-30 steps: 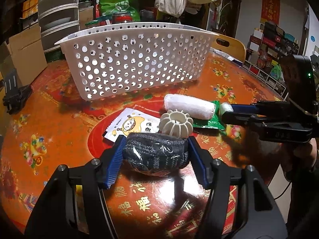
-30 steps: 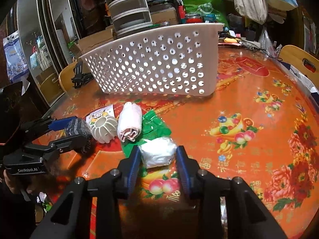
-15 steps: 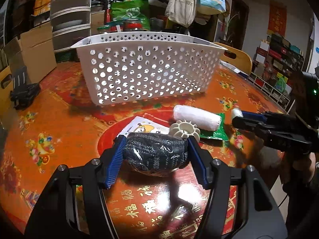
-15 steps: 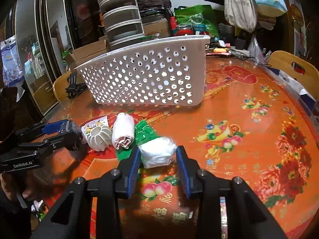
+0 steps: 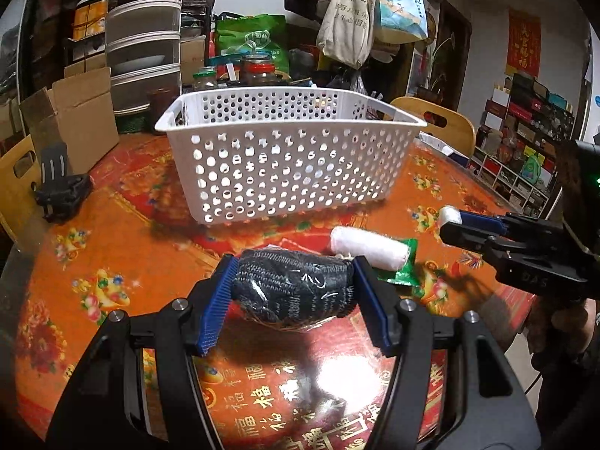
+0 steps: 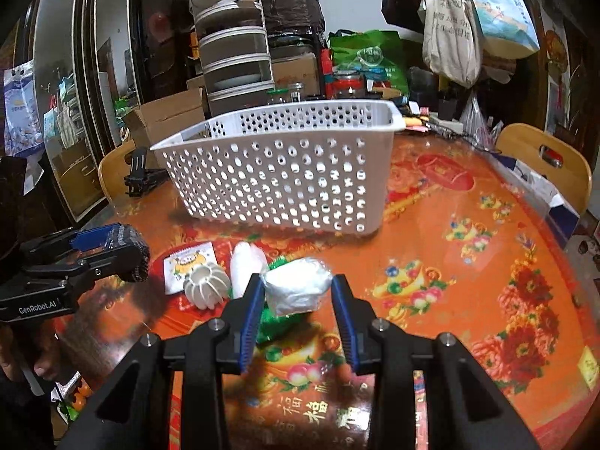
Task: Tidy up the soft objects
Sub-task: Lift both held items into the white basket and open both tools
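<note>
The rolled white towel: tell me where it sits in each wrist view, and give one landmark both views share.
Left wrist view: the rolled white towel lies right of centre on a green packet, just beyond the dark bundle held in the left claw.
Right wrist view: the towel lies left of centre, partly hidden behind the right claw and its white bundle.
Shared landmark: the white perforated basket, standing beyond the towel.

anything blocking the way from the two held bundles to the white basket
Nothing visible does. The dark bundle in the left gripper and the white bundle in the right gripper face bare table before the basket.
</note>
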Action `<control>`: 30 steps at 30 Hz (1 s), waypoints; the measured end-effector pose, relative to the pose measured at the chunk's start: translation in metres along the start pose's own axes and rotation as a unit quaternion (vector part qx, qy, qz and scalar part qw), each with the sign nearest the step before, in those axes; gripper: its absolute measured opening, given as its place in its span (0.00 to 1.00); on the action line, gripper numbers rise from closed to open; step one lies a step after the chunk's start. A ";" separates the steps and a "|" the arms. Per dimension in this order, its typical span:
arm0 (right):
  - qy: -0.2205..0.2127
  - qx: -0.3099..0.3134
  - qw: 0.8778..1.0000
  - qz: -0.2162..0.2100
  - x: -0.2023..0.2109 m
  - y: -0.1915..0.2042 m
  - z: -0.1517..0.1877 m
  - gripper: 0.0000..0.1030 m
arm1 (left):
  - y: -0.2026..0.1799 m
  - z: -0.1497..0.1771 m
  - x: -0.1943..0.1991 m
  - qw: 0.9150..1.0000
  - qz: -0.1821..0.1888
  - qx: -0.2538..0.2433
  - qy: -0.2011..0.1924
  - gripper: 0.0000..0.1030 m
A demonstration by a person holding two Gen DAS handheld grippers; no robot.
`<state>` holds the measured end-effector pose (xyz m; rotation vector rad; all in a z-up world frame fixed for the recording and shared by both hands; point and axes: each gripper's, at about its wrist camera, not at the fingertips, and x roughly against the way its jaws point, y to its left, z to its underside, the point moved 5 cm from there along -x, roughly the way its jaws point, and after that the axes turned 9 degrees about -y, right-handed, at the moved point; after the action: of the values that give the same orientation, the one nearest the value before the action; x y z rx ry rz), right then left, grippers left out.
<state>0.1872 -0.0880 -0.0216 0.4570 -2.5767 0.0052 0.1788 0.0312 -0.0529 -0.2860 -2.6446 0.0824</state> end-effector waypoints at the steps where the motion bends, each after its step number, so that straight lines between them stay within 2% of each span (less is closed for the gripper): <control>1: -0.002 0.002 1.000 0.001 0.002 0.001 -0.003 0.35 | -0.001 -0.002 0.002 1.000 0.000 -0.001 -0.002 0.58; 22: -0.053 0.044 0.997 0.017 0.023 0.015 -0.076 0.35 | 0.005 -0.088 0.010 0.999 -0.002 0.008 -0.034 0.58; 30: -0.061 0.052 0.997 0.004 0.021 0.020 -0.115 0.35 | 0.007 -0.141 0.001 0.999 0.005 0.008 -0.043 0.58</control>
<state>0.2202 -0.0658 0.0899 0.5007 -2.7074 0.1175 0.2444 0.0397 0.0714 -0.2975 -2.7273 0.1218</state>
